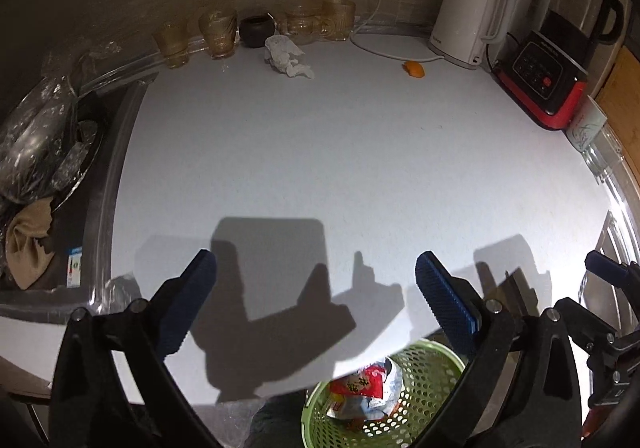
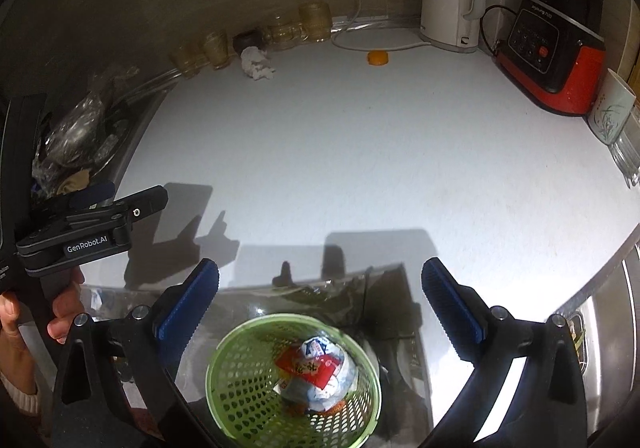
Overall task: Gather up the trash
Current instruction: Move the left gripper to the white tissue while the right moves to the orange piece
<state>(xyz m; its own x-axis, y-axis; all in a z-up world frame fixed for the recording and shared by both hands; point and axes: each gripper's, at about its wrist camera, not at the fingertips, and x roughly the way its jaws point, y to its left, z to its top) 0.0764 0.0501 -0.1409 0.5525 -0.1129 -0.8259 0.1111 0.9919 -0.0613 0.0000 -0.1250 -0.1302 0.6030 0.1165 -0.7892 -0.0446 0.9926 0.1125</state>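
A crumpled white tissue (image 1: 286, 56) lies at the back of the white counter (image 1: 320, 151) by the glasses; it also shows in the right wrist view (image 2: 257, 63). An orange peel piece (image 1: 414, 69) lies near the kettle, also in the right wrist view (image 2: 378, 57). A green perforated basket (image 2: 294, 380) below the counter's front edge holds a crumpled red-and-white wrapper (image 2: 316, 368); both show in the left wrist view, basket (image 1: 424, 404). My left gripper (image 1: 316, 300) is open and empty over the counter's front. My right gripper (image 2: 320, 300) is open and empty above the basket.
Amber glasses (image 1: 218, 33) and a dark bowl (image 1: 256, 31) line the back wall. A white kettle (image 1: 466, 15) and a red-and-black blender (image 1: 560, 47) stand at the right. A sink (image 1: 48, 151) with bagged items is at the left. A mug (image 2: 612, 113) stands far right.
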